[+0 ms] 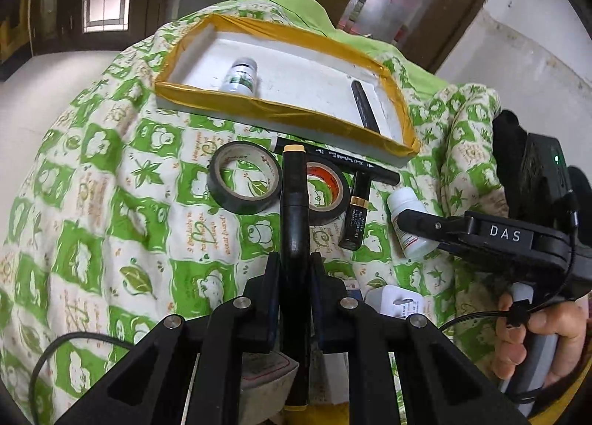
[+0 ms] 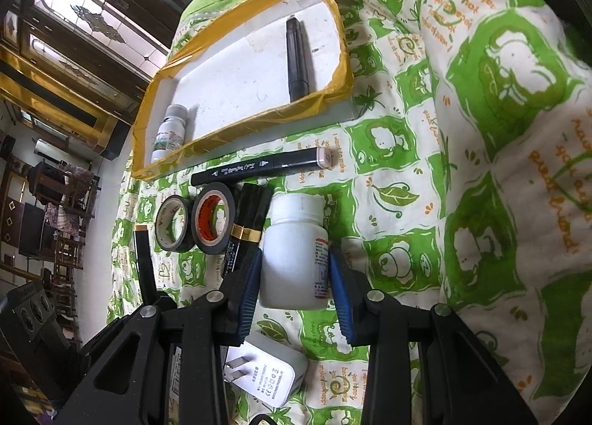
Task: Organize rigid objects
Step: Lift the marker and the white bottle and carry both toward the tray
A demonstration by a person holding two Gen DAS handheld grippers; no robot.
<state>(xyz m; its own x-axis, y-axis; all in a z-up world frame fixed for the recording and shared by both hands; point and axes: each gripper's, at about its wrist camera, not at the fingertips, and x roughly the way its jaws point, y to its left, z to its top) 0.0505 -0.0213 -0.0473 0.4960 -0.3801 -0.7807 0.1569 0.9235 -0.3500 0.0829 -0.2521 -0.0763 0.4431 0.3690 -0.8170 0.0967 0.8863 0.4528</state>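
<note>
My left gripper is shut on a black marker with a cream cap, which points toward the yellow-taped white tray. Inside the tray lie a small green-labelled bottle and a black pen. In the right wrist view my right gripper has its blue pads against both sides of a white bottle lying on the green patterned cloth. Just beyond it lie two tape rolls, a black tube with a gold band and a second black marker.
A white plug charger lies under the right gripper's fingers. The cloth bunches up in high folds to the right. A person's hand grips the right gripper's handle. Wooden doors with glass panes stand behind the tray.
</note>
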